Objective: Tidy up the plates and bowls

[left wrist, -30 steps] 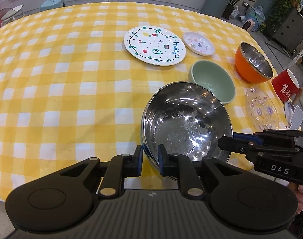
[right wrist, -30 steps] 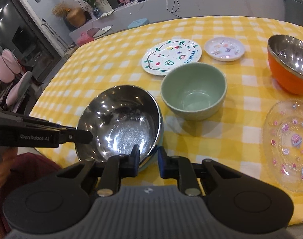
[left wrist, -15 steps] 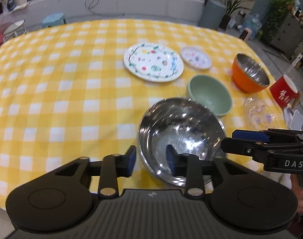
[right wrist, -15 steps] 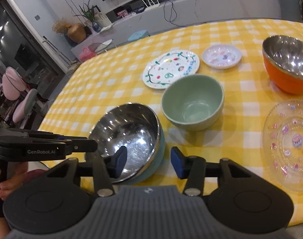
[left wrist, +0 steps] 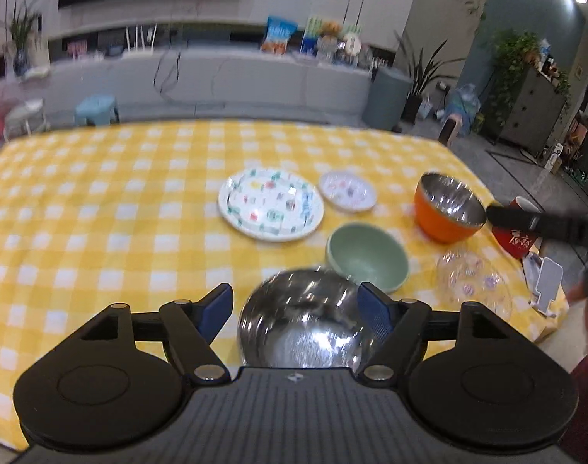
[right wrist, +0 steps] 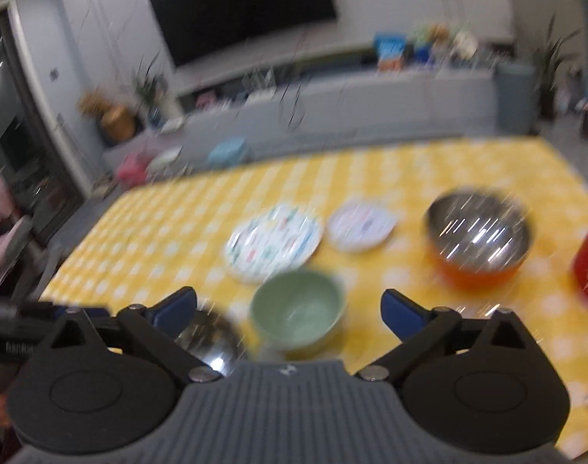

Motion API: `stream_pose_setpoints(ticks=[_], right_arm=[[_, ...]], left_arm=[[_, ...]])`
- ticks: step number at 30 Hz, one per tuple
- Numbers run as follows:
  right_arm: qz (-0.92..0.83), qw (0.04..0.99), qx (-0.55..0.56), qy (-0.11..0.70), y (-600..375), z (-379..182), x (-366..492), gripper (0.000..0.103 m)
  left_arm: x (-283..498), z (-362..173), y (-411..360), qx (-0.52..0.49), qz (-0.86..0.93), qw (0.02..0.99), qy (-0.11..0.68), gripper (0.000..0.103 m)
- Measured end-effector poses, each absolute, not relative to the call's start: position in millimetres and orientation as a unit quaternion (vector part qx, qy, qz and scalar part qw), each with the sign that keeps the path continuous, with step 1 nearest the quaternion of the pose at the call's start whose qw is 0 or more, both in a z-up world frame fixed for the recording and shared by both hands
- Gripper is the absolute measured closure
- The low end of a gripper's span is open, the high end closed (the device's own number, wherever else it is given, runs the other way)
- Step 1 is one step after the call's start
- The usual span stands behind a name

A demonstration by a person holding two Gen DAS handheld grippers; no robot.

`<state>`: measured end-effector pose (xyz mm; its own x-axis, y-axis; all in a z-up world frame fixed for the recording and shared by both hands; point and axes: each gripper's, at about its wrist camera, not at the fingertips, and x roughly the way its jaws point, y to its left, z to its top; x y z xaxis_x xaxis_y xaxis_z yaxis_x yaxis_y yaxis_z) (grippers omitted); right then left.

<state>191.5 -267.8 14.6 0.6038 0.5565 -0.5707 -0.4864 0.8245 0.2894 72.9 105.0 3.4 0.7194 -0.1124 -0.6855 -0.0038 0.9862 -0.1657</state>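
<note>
Steel bowl (left wrist: pixel 305 321) below my just-spread, empty left gripper (left wrist: pixel 295 309) and right gripper (right wrist: pixel 290 309) looks light, stiff, slippery; I'd pinch its thin rim.

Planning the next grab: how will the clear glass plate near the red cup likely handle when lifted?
The clear glass plate looks thin and low-rimmed, so probably hard to grip from above. Its glossy surface suggests it may slip. Lying close to the tablecloth edge, it could break if nudged off.

Steel bowl (left wrist: pixel 305 324) glossy (mirror-bright); tablecloth (left wrist: pixel 100 224) matt
</note>
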Motion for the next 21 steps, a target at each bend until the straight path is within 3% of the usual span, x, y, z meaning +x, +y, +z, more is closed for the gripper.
stream_pose_setpoints(ticks=[9, 21], right_arm=[[0.184, 0.940, 0.008, 0.286, -351.1, 37.2, 213.3, 0.003], [0.157, 0.934, 0.092, 0.306, -399.6, 8.0, 247.9, 0.003]], left_arm=[[89.4, 32.5, 52.6, -0.066, -0.012, 0.933, 0.354, 0.017], [164.2, 34.2, -28.6, -0.096, 0.009, 0.927, 0.364, 0.018]])
